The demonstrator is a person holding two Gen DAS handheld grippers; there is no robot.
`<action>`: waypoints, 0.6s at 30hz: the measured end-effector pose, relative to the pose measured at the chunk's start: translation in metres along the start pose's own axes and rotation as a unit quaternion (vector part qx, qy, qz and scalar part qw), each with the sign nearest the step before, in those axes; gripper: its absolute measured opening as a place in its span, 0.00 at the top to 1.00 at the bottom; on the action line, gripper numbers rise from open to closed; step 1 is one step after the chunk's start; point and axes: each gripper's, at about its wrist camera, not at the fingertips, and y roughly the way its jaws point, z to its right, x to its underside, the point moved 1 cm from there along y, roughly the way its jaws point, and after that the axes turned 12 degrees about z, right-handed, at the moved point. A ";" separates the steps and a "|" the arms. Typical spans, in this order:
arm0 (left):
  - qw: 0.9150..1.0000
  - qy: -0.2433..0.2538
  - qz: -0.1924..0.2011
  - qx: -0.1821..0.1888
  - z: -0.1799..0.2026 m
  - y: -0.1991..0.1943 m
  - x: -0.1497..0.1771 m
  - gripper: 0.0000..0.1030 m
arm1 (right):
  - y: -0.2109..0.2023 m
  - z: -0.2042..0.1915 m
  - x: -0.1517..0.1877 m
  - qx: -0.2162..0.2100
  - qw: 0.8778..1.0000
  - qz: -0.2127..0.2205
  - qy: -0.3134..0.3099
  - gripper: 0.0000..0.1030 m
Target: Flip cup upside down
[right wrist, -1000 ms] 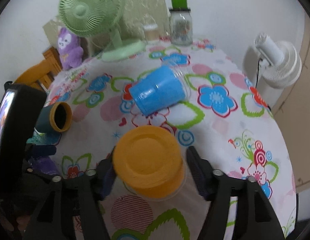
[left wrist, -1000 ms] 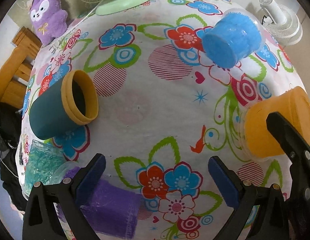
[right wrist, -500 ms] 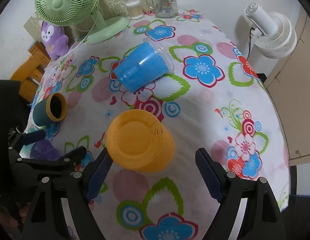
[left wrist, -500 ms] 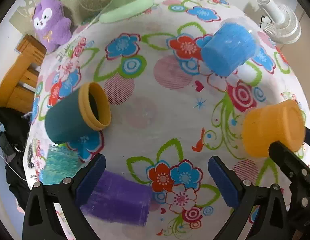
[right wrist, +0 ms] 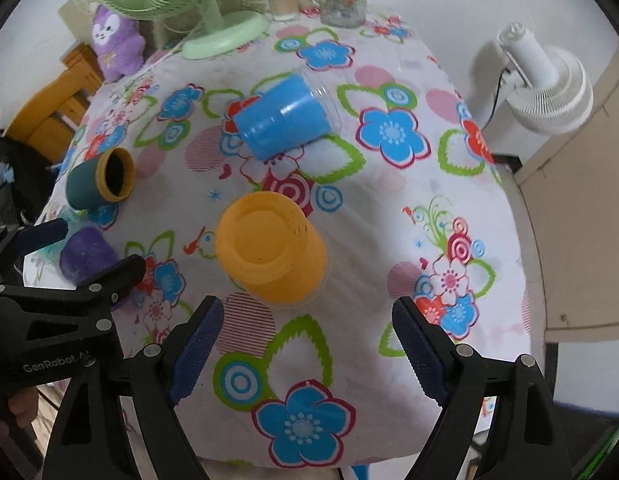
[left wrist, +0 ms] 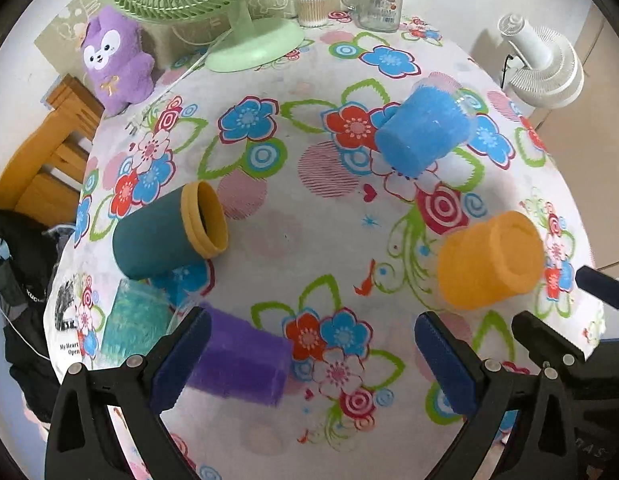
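Observation:
An orange cup (right wrist: 271, 254) stands upside down on the flowered tablecloth (right wrist: 393, 216), just ahead of my right gripper (right wrist: 305, 354), which is open and empty. It also shows at the right of the left wrist view (left wrist: 491, 260). My left gripper (left wrist: 309, 364) is open and empty above the cloth. A purple cup (left wrist: 241, 364) lies on its side by the left finger. A teal cup with an orange rim (left wrist: 169, 232) and a blue cup (left wrist: 423, 136) also lie on their sides.
A green fan (left wrist: 229, 12), a purple plush toy (left wrist: 117, 60), a glass jar (left wrist: 377, 0) and a cotton-swab tub (left wrist: 311, 6) stand at the back. A white fan (left wrist: 545, 68) is off the table's right edge. A teal-patterned cup (left wrist: 133, 326) lies at the left edge.
My right gripper let go of the orange cup, opened wide and drew back and up. My left gripper also pulled back and rose.

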 end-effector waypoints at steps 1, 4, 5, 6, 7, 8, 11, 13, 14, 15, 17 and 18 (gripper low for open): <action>1.000 -0.002 0.000 0.000 0.000 -0.003 0.000 0.01 | -0.005 -0.001 -0.001 0.000 1.000 0.004 -0.006 0.14; 1.000 -0.020 0.008 0.011 -0.004 -0.018 0.001 0.01 | -0.020 0.000 -0.006 -0.005 1.000 0.011 -0.004 0.14; 0.999 -0.029 0.011 0.018 -0.006 -0.024 0.001 0.01 | -0.025 0.000 -0.008 -0.009 1.000 0.014 -0.003 0.14; 0.999 -0.039 0.014 0.026 -0.008 -0.029 0.001 0.01 | -0.031 -0.001 -0.010 -0.012 1.000 0.018 -0.005 0.14; 0.998 -0.047 0.016 0.031 -0.010 -0.034 0.002 0.01 | -0.037 -0.003 -0.012 -0.013 1.000 0.024 -0.010 0.14; 0.998 -0.056 0.020 0.034 -0.012 -0.041 0.002 0.01 | -0.042 -0.005 -0.014 -0.014 0.999 0.030 -0.016 0.14; 0.997 -0.064 0.035 0.028 -0.016 -0.059 0.000 0.01 | -0.058 -0.013 -0.022 -0.017 0.998 0.047 -0.034 0.14; 0.996 -0.074 0.039 0.025 -0.020 -0.070 -0.002 0.01 | -0.068 -0.018 -0.028 -0.021 0.997 0.057 -0.041 0.14; 0.996 -0.080 0.044 0.024 -0.023 -0.075 -0.003 0.01 | -0.072 -0.020 -0.032 -0.023 0.997 0.063 -0.045 0.14; 0.995 -0.085 0.050 0.024 -0.026 -0.080 -0.003 0.01 | -0.077 -0.022 -0.035 -0.024 0.996 0.070 -0.050 0.13; 0.993 -0.096 0.061 0.022 -0.032 -0.091 -0.005 0.01 | -0.086 -0.028 -0.042 -0.024 0.994 0.085 -0.060 0.09; 0.993 -0.100 0.068 0.018 -0.035 -0.098 -0.006 0.01 | -0.092 -0.031 -0.046 -0.027 0.993 0.097 -0.066 0.07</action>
